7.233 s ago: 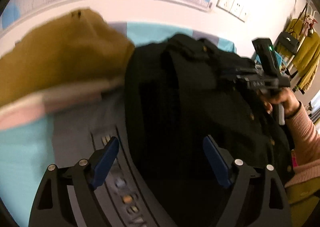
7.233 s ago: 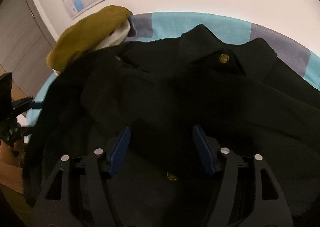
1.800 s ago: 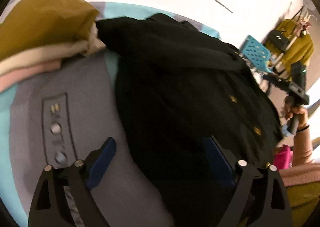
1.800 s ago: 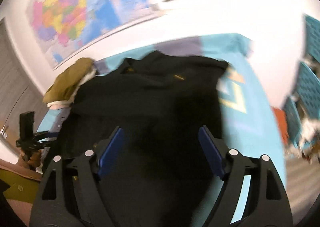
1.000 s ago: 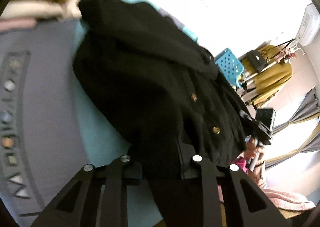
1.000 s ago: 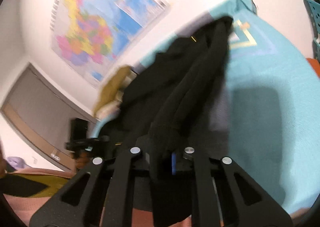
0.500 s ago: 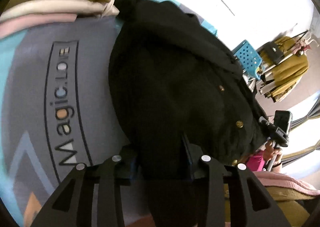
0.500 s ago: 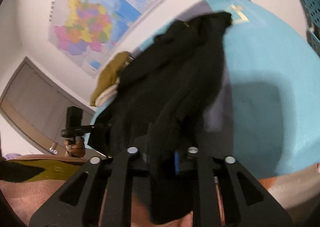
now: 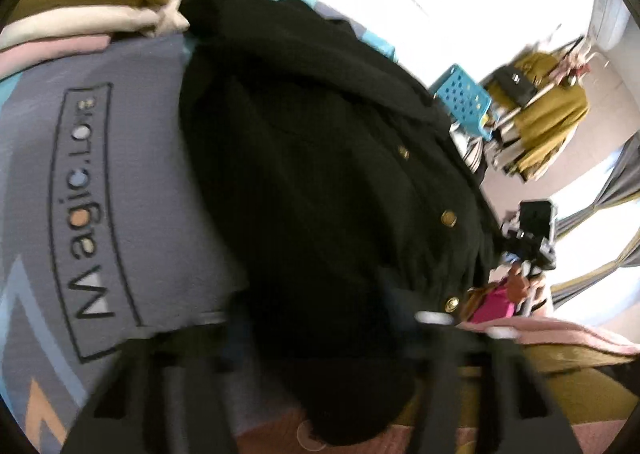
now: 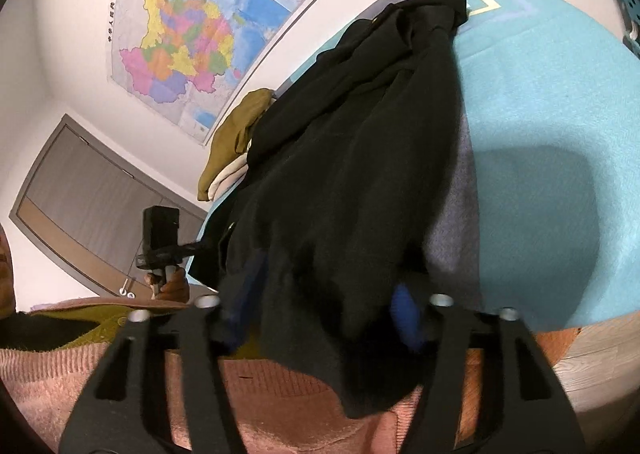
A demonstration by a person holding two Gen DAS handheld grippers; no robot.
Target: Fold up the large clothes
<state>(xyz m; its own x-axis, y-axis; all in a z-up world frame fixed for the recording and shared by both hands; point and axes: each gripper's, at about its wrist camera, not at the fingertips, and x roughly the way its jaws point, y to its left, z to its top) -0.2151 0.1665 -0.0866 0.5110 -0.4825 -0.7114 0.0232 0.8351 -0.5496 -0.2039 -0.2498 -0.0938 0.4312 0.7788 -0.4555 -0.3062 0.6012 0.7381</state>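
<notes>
- Left wrist view: a grey-and-teal mat (image 9: 132, 190) lettered "Magic" covers the table; folded clothes (image 9: 84, 14) are stacked at its far corner, and a clothes rack (image 9: 536, 114) stands beyond. The black coat (image 9: 320, 182) lies lengthwise away from the camera, hem nearest, between the left gripper (image 9: 320, 338)'s blurred, parted jaws.
- Right wrist view: a wall map (image 10: 208, 26) and a door (image 10: 84, 214). The coat runs collar-far; the right gripper (image 10: 324, 314)'s jaws have just been opening, with the hem hanging between them.
</notes>
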